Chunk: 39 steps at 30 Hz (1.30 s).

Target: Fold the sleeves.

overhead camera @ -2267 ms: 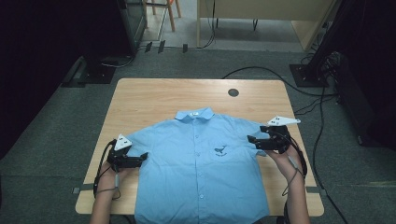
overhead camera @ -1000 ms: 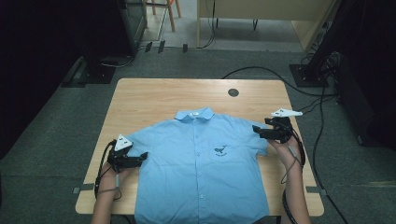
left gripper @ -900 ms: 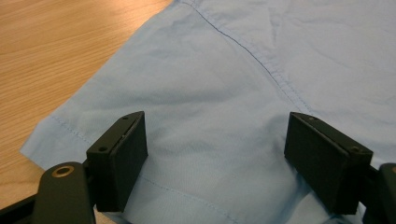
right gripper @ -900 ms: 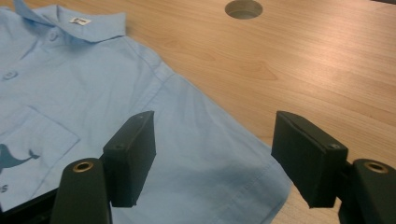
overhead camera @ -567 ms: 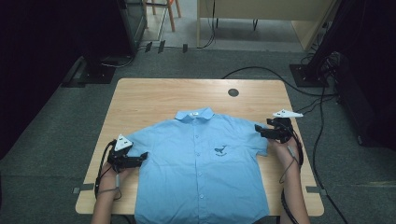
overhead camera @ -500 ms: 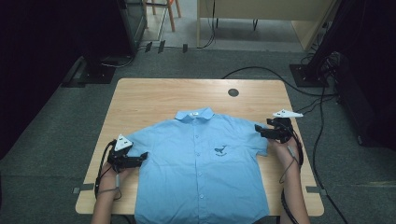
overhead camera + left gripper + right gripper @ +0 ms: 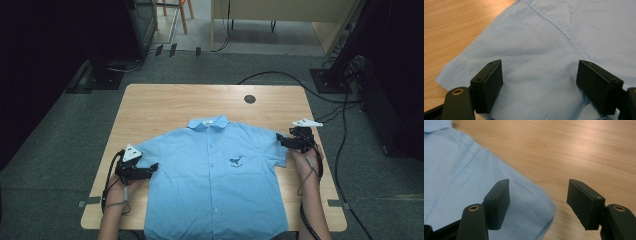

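Here, a light wooden bench (image 7: 165, 107) is standing on a grey carpeted floor (image 7: 60, 145), with a small dark round hole (image 7: 250, 99) near its far edge. Black cables (image 7: 345, 125) are running over the floor at the right side, and the room behind is staying dark, with furniture legs (image 7: 172, 15) at the far end.

A light blue short-sleeved shirt (image 7: 215, 175) is lying flat on the near half of the bench, front side up and buttoned, the collar (image 7: 207, 122) pointing away from the person. A small dark whale figure (image 7: 236, 161) is sitting on the chest pocket. The lower hem is reaching the near edge of the bench and perhaps hanging a little over it; the high view is not clear there.

The left claw (image 7: 154, 167) is resting at the person's left sleeve (image 7: 506, 57), its jaws standing wide apart with the cloth lying between them, and they are not pressing on it. The right claw (image 7: 280, 140) is hovering at the end of the other sleeve (image 7: 531, 202); its jaws have just been closing but are standing apart, one over the sleeve edge and one over bare wood, gripping nothing.
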Each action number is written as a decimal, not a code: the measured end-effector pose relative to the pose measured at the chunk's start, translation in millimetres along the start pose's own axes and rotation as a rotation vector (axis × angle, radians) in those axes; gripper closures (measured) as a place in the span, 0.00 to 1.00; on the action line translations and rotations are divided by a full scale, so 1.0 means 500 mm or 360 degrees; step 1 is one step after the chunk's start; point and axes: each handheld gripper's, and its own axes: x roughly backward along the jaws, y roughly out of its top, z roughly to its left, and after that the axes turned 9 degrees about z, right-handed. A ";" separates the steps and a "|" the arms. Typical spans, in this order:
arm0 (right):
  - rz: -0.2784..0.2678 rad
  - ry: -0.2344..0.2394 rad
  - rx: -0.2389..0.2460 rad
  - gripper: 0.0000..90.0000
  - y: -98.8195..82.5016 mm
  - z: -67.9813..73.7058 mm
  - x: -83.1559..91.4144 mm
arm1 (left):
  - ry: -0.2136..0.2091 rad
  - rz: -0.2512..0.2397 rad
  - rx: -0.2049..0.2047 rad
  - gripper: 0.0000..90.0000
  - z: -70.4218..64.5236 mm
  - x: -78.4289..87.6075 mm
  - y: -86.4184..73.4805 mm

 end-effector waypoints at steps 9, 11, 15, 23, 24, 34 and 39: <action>0.0042 -0.0001 0.0003 0.44 -0.005 -0.002 -0.016 | 0.0000 0.0000 0.0000 0.24 0.000 0.000 0.000; 0.0029 0.0008 0.0008 0.48 -0.006 -0.001 -0.017 | 0.0000 0.0000 0.0000 0.24 0.000 0.000 0.000; -0.0002 0.0026 0.0028 0.60 -0.010 0.001 -0.017 | 0.0001 0.0000 0.0003 0.24 0.000 0.000 0.000; 0.0010 0.0064 0.0028 0.95 -0.007 0.016 -0.014 | 0.0002 0.0000 0.0003 0.24 -0.001 0.000 0.000; 0.0010 0.0064 0.0028 0.95 -0.007 0.016 -0.014 | 0.0002 0.0000 0.0003 0.24 -0.001 0.000 0.000; -0.0002 0.0092 -0.0028 0.97 -0.002 0.023 -0.002 | 0.0002 0.0001 0.0003 0.24 0.000 0.000 0.000; -0.0011 0.0097 -0.0009 0.97 0.004 0.035 0.010 | 0.0001 0.0000 0.0003 0.24 0.000 0.000 0.000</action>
